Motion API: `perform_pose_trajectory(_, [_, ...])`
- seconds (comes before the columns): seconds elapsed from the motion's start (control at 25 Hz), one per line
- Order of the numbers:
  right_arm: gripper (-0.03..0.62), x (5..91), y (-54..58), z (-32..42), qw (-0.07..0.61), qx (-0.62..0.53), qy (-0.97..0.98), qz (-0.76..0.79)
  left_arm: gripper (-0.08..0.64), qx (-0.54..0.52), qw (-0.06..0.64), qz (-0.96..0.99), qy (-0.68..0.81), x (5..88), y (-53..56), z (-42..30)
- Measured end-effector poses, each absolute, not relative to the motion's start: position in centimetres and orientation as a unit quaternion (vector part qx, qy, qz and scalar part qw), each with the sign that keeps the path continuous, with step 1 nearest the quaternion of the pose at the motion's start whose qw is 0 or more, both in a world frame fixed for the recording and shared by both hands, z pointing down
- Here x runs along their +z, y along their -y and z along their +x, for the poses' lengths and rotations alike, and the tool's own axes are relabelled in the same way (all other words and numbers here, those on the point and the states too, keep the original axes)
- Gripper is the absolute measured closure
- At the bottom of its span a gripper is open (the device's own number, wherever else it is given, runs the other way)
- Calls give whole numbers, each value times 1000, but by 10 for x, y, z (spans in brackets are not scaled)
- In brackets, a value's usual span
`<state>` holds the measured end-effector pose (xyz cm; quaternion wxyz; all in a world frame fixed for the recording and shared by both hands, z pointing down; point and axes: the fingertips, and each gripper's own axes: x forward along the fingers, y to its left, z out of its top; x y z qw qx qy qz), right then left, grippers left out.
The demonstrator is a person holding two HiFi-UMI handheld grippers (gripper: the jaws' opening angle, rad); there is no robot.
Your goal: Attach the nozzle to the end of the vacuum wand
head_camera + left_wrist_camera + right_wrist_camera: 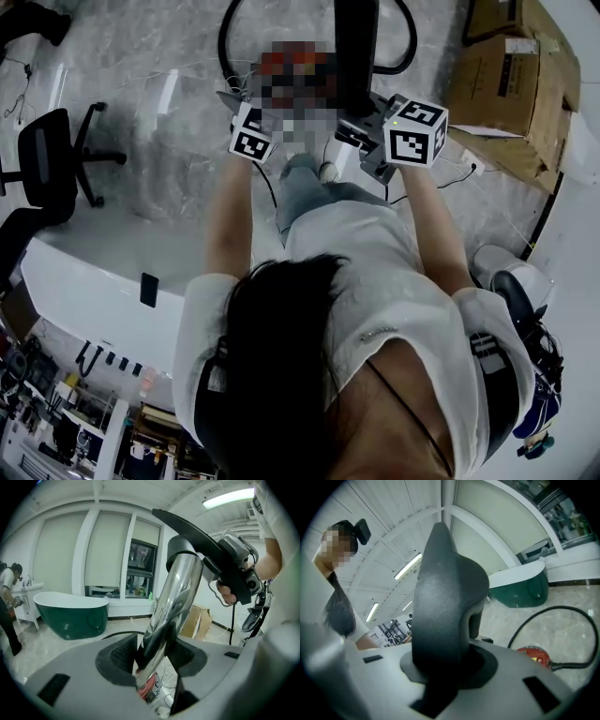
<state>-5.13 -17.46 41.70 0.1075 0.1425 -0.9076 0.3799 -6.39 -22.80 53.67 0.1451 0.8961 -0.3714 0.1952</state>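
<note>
The shiny chrome vacuum wand [174, 595] rises at a slant between the pads of my left gripper [150, 660], which is shut on it. The wand's upper end meets the black collar of the nozzle [183, 550], whose flat black blade runs off to the upper left. My right gripper [440, 667] is shut on the nozzle's black body [440, 597]. From the left gripper view the right gripper [236, 576] shows beside the collar in a hand. In the head view both grippers are held out in front, with the black nozzle [354, 56] between them.
A black hose [225, 37] loops on the marble floor and runs to a red vacuum body [534, 656]. A green bathtub [70, 613] stands at the back. Cardboard boxes [511, 80] lie at the right, an office chair [52, 164] at the left. Another person [7, 602] stands far left.
</note>
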Motion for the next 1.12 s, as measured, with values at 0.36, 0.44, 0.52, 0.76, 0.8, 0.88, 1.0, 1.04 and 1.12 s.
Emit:
perform_pose_trajectory(0.36, [506,418,173,-52,109,433,889,105,373,201,147,899,361,541,224,-64])
perform_pose_trajectory(0.44, [506,418,172,-51,110,436,888,103,373,202,146,899,361,541,223,-64])
perform_pose_trajectory(0.52, [506,418,170,-52,114,431,889,105,373,199,148,899,360,540,223,-64])
perform_pose_trajectory(0.76, [505,419,164,-56,166,362,911,107,371,193,154,903,352,542,224,-61])
perform_pose_trajectory(0.8, [505,419,164,-56,168,363,910,107,371,191,155,903,351,541,225,-61])
perform_pose_trajectory(0.88, [505,419,165,-56,168,367,908,110,370,189,157,905,348,541,225,-59])
perform_pose_trajectory(1.0, [505,419,163,-56,172,368,907,115,368,184,159,907,344,541,226,-58])
perform_pose_trajectory(1.04, [505,419,163,-56,174,368,906,116,367,183,160,907,343,541,226,-58])
perform_pose_trajectory(1.12, [505,419,162,-57,177,366,905,121,365,184,162,907,343,541,225,-59])
